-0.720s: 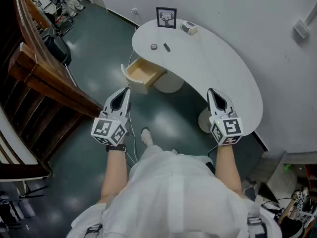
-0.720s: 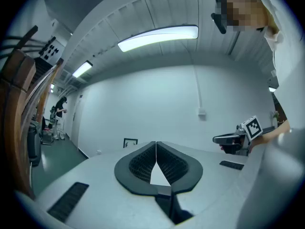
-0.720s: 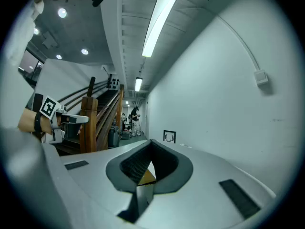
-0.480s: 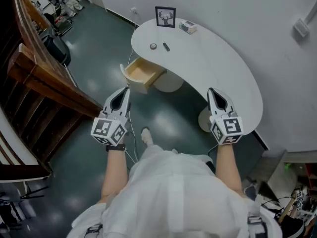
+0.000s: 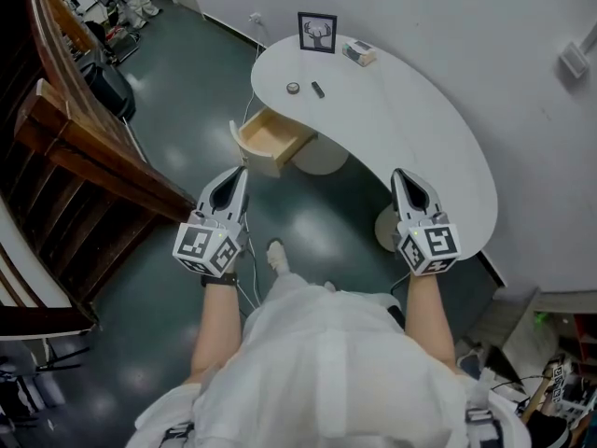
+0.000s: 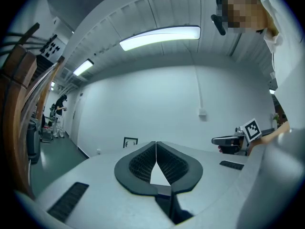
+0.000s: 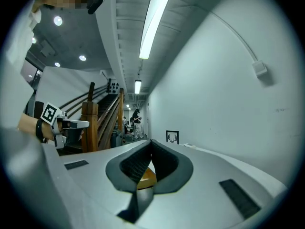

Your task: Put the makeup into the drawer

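While the left tool (image 5: 242, 171) and right tool (image 5: 399, 173) hang pressed together, drawer (image 5: 270, 138) open, makeup (image 5: 317, 90) on table (image 5: 410, 129).

Open floor ahead, drawer mouth clear

Bare floor (image 5: 308, 217) lies between our left tool (image 5: 240, 171), our right tool (image 5: 399, 174) and the tabletop (image 5: 410, 129). The open drawer (image 5: 270, 140) juts from its near-left edge. A wooden stair rail (image 5: 84, 147) hems our left and the wall (image 5: 485, 45) our right. A framed picture (image 5: 317, 32) and a small box (image 5: 358, 53) stand at the far edge.
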Tool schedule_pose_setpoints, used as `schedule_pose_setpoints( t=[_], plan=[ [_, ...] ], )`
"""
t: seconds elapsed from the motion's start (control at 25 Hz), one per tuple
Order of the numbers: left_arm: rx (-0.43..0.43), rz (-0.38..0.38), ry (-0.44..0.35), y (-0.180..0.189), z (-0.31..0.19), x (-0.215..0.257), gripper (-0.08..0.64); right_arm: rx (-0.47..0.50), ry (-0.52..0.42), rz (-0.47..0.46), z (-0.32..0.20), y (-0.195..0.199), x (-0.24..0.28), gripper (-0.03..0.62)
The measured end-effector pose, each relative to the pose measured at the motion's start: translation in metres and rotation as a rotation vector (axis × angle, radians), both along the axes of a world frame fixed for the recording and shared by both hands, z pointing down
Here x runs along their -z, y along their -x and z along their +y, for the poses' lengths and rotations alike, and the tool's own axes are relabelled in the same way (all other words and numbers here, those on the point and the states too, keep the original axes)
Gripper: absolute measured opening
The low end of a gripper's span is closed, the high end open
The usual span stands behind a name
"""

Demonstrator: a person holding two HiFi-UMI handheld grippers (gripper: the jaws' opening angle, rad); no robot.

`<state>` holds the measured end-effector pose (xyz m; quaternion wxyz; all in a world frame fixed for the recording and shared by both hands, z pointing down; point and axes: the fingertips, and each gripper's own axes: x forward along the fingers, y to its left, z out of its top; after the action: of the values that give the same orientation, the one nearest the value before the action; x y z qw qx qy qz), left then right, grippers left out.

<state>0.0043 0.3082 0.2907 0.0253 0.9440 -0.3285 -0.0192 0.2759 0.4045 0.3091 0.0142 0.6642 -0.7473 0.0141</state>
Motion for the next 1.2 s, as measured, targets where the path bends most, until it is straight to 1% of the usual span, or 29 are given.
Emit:
schedule_pose_setpoints(
  t=[0.28, 0.56, 0.84, 1.2],
  plan=[
    [0.012, 0.008, 0.013, 0.012, -0.018, -0.007, 0.017, 0.023, 0.029, 0.021, -0.024, 0.012, -0.007, 0.008],
    [0.027, 0.005, 0.031, 0.029, -0.056, -0.012, 0.017, 0.031, 0.048, 0.017, -0.067, 0.026, -0.01, 0.008],
    [0.032, -0.008, 0.063, 0.047, -0.116, -0.021, 0.017, 0.039, 0.094, 0.007, -0.128, 0.046, -0.024, 0.008],
    [0.017, -0.02, 0.074, 0.073, -0.209, -0.028, 0.017, 0.038, 0.117, 0.009, -0.229, 0.075, -0.031, 0.008]
  ],
)
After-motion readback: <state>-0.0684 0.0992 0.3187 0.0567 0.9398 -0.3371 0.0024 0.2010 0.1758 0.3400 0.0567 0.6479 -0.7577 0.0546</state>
